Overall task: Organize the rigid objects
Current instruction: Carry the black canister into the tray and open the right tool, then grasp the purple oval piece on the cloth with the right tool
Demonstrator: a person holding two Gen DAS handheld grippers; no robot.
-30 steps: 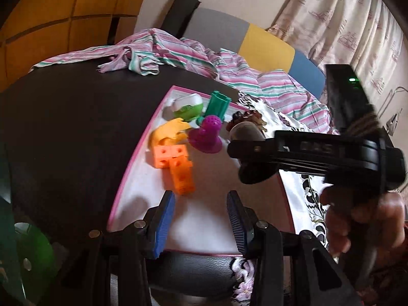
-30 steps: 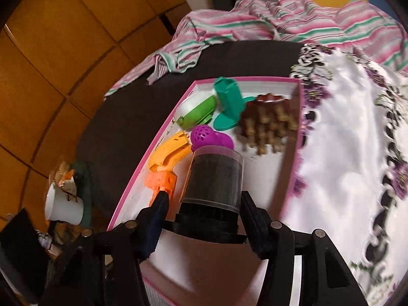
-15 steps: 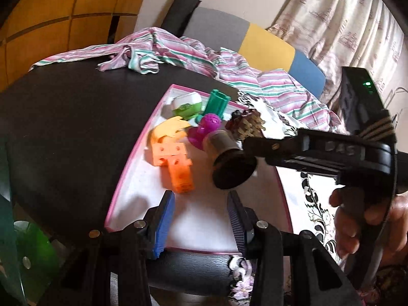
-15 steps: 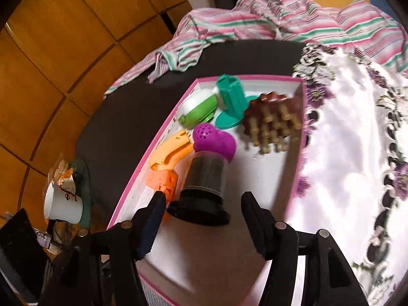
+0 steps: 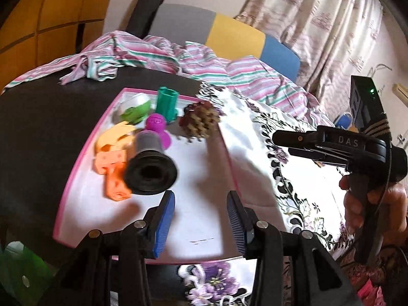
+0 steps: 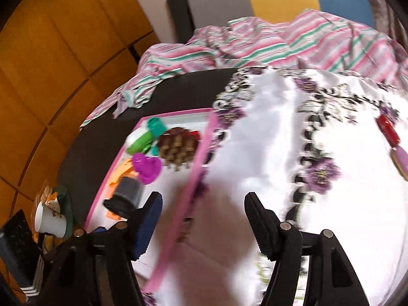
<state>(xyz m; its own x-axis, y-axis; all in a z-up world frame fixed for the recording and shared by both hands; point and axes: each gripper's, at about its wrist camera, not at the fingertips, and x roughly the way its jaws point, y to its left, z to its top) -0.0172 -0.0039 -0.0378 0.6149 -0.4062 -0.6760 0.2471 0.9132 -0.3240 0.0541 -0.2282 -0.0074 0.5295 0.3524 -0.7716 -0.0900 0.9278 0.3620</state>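
Note:
A pink-rimmed white tray [image 5: 76,168] holds a black cylinder with a wide base [image 5: 150,163], lying on its side. It also holds orange blocks [image 5: 112,170], a yellow piece [image 5: 114,132], a magenta piece [image 5: 156,126], a teal cup [image 5: 167,102], a green-white piece [image 5: 135,109] and a pine cone [image 5: 200,119]. My left gripper [image 5: 201,216] is open and empty over the tray's near end. My right gripper [image 6: 204,219] is open and empty above the tray's right rim [image 6: 188,193]; the cylinder [image 6: 125,195] lies to its left.
A floral white cloth [image 6: 318,158] covers the table right of the tray, with a red object [image 6: 389,130] and a lilac one [image 6: 401,158] at its far right. Striped fabric [image 5: 142,53] lies behind. A paper cup [image 6: 49,220] stands low at the left.
My right gripper opened, let go of the black cylinder in the tray, and swung away to the right. The cylinder now lies on its side by the orange blocks.

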